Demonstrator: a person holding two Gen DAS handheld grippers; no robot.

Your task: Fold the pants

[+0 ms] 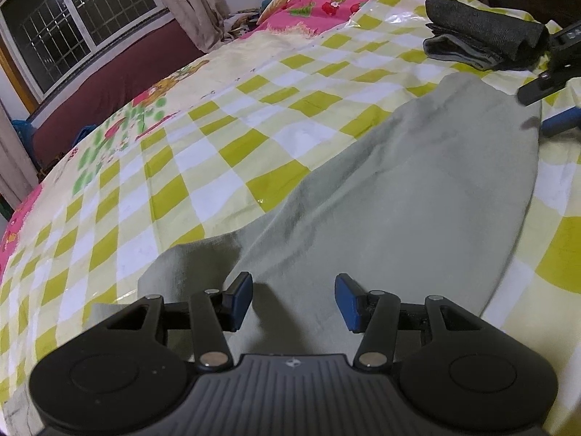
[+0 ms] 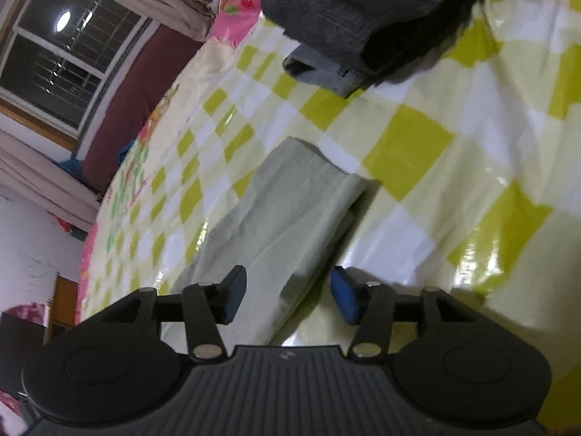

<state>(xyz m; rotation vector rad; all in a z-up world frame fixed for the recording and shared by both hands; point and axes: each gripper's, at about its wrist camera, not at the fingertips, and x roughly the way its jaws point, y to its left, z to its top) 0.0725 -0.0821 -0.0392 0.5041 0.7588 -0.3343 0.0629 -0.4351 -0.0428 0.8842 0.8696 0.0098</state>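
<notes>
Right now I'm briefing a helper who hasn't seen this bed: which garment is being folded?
Find the bed's green-and-white checked sheet. The pale grey-green pants lie flat on it, in front of both open grippers. Unlike the dark folded clothes stacked farther back, they are light, plain and lie alone.

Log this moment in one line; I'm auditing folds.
pale green pants: flat on checked sheet | left gripper: open | right gripper: open

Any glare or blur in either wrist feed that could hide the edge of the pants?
Left wrist view: pale green pants evenly lit, soft motion blur along their right edge, faint sheen on the checked cover. Right wrist view: strong glare streaks on the cover beside the pants; dark folded clothes blurred; fisheye bends the bed in both.
</notes>
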